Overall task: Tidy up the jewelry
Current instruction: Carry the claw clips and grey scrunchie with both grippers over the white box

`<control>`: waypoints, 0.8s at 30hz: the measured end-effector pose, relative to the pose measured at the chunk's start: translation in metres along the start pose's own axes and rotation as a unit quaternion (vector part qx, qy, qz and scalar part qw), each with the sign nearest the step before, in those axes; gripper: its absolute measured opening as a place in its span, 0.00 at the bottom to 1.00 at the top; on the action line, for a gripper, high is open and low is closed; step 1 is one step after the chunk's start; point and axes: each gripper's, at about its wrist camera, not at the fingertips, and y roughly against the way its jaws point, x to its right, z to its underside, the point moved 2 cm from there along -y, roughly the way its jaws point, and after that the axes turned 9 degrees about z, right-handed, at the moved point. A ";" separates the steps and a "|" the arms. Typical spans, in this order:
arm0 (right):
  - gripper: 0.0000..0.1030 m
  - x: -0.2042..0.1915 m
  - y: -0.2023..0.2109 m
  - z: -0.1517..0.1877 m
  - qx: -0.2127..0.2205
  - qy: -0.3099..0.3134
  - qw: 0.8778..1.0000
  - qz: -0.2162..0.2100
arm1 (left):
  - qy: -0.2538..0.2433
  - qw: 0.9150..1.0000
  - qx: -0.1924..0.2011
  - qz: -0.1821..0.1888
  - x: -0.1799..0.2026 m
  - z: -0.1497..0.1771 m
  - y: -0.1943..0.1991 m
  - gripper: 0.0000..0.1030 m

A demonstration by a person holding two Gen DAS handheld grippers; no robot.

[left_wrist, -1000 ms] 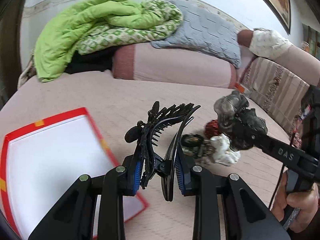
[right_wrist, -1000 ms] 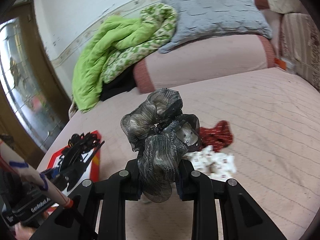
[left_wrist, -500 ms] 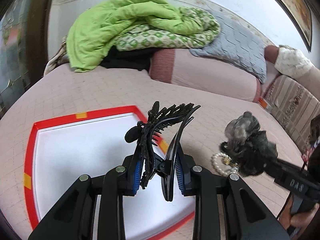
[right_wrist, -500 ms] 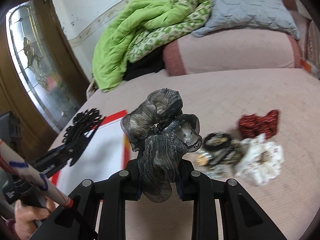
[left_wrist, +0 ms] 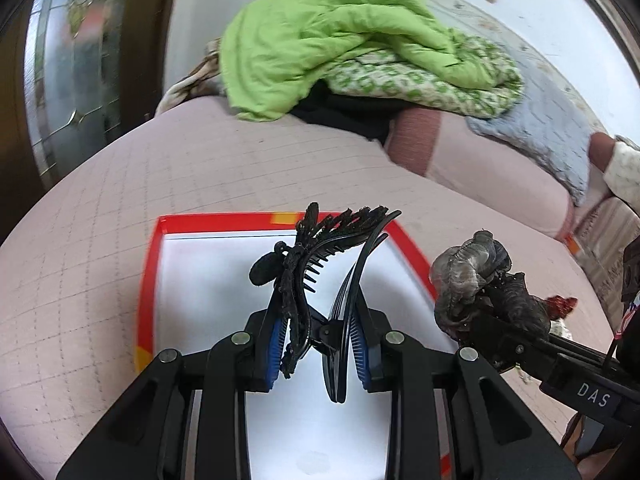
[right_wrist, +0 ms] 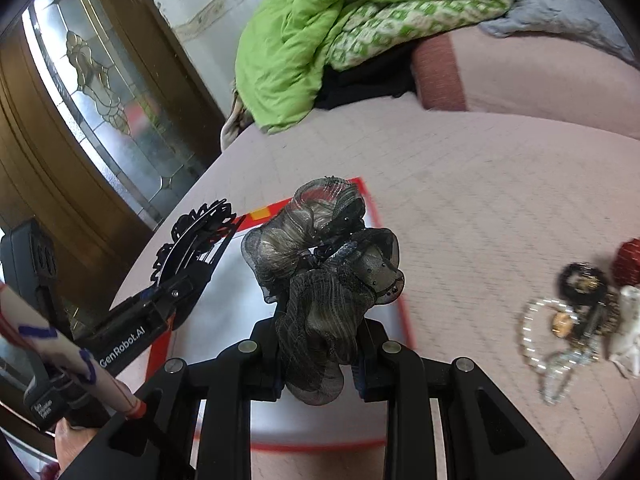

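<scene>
The left gripper (left_wrist: 318, 344) is closed on a black hair claw clip (left_wrist: 320, 264), pinched at its hinge between blue-padded fingers (left_wrist: 276, 340), teeth pointing up and away. The right gripper (right_wrist: 318, 360) is clamped around a grey-brown gauze scrunchie (right_wrist: 320, 280), which bulges above its fingers. Both tools hang above a flat white tray with a red rim (left_wrist: 146, 280) that lies on a pink quilted bed cover (left_wrist: 100, 220). From the left camera, the right tool and its scrunchie sit just beside the tray's right edge.

Off to the right on the cover, well apart from the tray, the remaining pieces lie in a loose cluster: a pearl bracelet (right_wrist: 536, 332), a dark beaded hair tie (right_wrist: 580, 280), a red scrunchie (right_wrist: 628, 260) and something white (right_wrist: 630, 320). A green quilt (left_wrist: 320, 40) is heaped at the far end.

This looks like the carrying step, with both items about to be deposited. Next, each tool should come down over the tray's white surface and release, spaced so the clip and scrunchie do not tangle.
</scene>
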 end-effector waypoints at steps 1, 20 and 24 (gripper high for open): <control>0.27 -0.003 -0.007 -0.003 -0.007 -0.001 1.000 -0.002 | 0.006 1.000 -0.003 -0.006 -0.005 -0.001 -0.001 0.27; 0.29 -0.032 -0.091 -0.037 -0.067 0.007 0.998 0.003 | 0.097 0.993 -0.043 -0.049 -0.057 -0.016 -0.036 0.27; 0.29 -0.030 -0.101 -0.038 -0.074 -0.001 0.997 0.003 | 0.106 0.991 -0.051 -0.057 -0.063 -0.016 -0.045 0.27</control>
